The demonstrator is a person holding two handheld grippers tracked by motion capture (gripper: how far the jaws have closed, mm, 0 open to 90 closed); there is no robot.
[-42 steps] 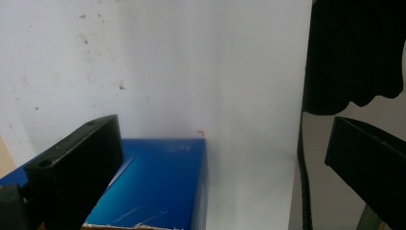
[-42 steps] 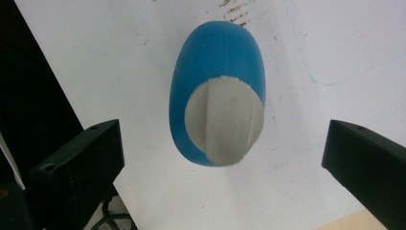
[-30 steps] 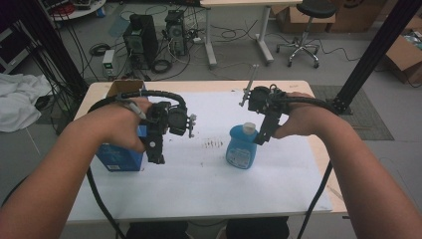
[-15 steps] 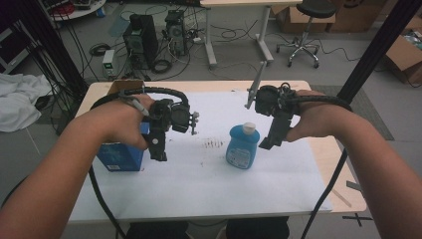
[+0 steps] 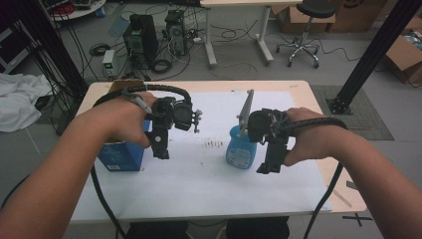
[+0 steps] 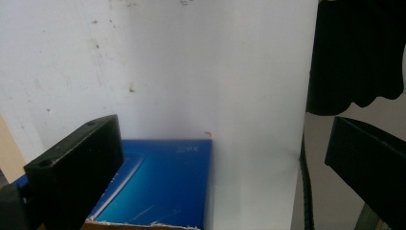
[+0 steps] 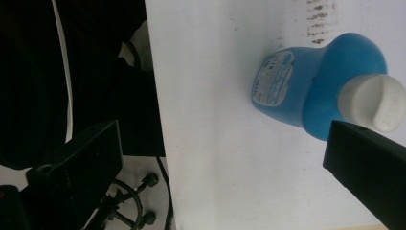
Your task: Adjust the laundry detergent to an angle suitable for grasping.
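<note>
Blue bottle (image 7: 306, 103) with white cap (image 7: 373, 101) standing on white sheet (image 7: 215, 158), hand-held gripper (image 7: 230, 172) jaws wide apart, empty

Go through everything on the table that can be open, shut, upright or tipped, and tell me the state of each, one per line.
Left gripper: open, jaws wide apart, holding nothing, above the blue box.
Right gripper: open, holding nothing, beside the blue bottle.
Blue box: standing on the white sheet, top torn open.
Blue bottle: upright, white cap on.
White sheet: lying flat on the table, stained with small brown marks.
</note>
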